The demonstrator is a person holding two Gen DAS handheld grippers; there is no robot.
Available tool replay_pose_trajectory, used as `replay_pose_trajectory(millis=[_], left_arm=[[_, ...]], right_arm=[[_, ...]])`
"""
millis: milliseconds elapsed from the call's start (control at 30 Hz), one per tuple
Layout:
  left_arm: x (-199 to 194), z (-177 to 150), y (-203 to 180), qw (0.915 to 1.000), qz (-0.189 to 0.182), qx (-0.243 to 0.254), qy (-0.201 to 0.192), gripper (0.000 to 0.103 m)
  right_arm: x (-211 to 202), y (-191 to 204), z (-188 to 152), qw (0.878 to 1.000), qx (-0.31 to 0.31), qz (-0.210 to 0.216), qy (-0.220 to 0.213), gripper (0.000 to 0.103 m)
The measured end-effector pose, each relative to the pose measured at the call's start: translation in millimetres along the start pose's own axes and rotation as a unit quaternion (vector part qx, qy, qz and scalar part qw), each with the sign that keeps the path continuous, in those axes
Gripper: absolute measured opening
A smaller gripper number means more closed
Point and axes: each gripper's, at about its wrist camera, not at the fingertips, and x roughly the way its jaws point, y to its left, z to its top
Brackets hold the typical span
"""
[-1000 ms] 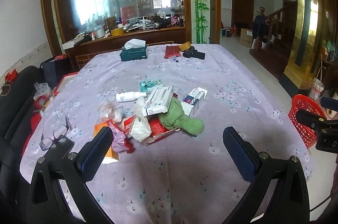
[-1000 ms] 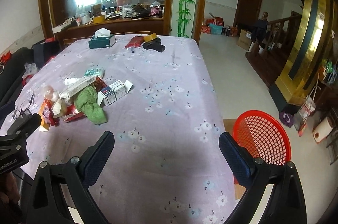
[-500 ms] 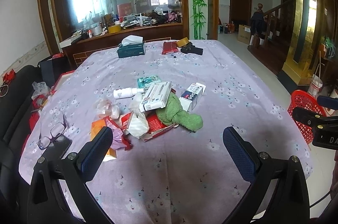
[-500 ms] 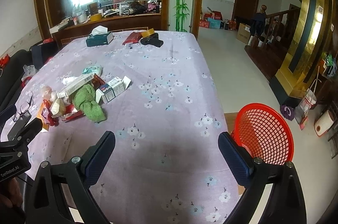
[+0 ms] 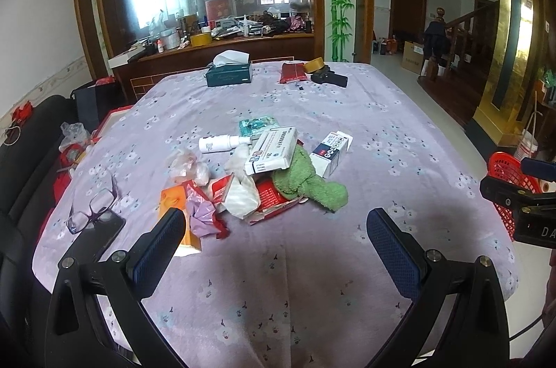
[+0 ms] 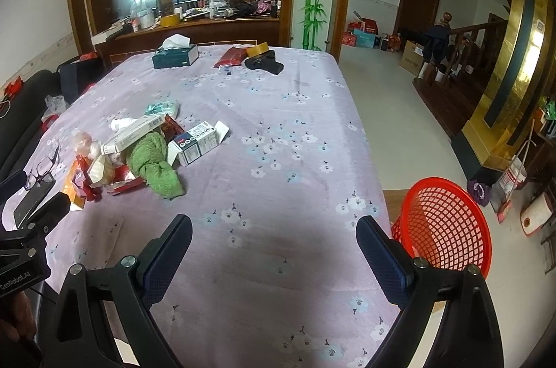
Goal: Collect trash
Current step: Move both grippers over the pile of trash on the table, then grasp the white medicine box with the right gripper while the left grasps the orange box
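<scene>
- The left gripper [image 5: 274, 236] is hovering over the near edge of the table [image 5: 399, 111], its jaws spread wide with nothing between them.
- The right gripper [image 6: 274, 243] is hanging over the near right part of the table, jaws likewise released and gripping nothing.
- The trash pile [image 5: 257, 173] is lying on the lilac cloth just beyond the left gripper, left of the table's middle.
- In the pile, a white box [image 5: 272, 149] is resting on a green rag [image 5: 309, 184], with a blue-and-white carton [image 5: 330, 148] just right of it.
- A white bottle [image 5: 219, 144] is lying on its side at the far edge of the pile, beside a teal packet [image 5: 255, 124].
- Crumpled tissue [image 5: 239, 194], red wrappers [image 5: 274, 199], a lilac wrapper [image 5: 203, 215] and an orange box [image 5: 173, 211] are sitting at the pile's near left.
- The red basket [image 6: 448, 222] is standing on the floor, just off the table's near right corner; as far as its mesh shows, it is holding nothing, though its bottom is hard to make out.
- The tissue box [image 5: 227, 74] is sitting at the far side, a white tissue sticking up from its slot.
- Glasses [image 5: 93, 204] are lying on a dark phone [image 5: 100, 232] at the near left edge.
- A red pouch [image 5: 292, 72], a tape roll [image 5: 312, 64] and a black case [image 5: 330, 78] are lying together at the far right.
</scene>
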Motion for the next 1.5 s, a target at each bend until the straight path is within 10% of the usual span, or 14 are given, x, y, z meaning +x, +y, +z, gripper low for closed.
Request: replay_pose_trajectory(millis=[900, 1267, 1500], left_arm=[[16, -15, 83, 0.9947, 0.029, -0.088, 0.045, 0.103], [49, -27, 166, 0.9766, -0.028, -0.176, 0.12, 0.06], [64, -20, 182, 0.9772, -0.059, -0.155, 0.132, 0.058]], right_arm=[[20, 32, 18, 0.998, -0.004, 0.064, 0.028, 0.085], [80, 83, 67, 0.956, 0.073, 0.248, 0.139, 0.062], [145, 137, 101, 0.936, 0.12, 0.271, 0.19, 0.062]])
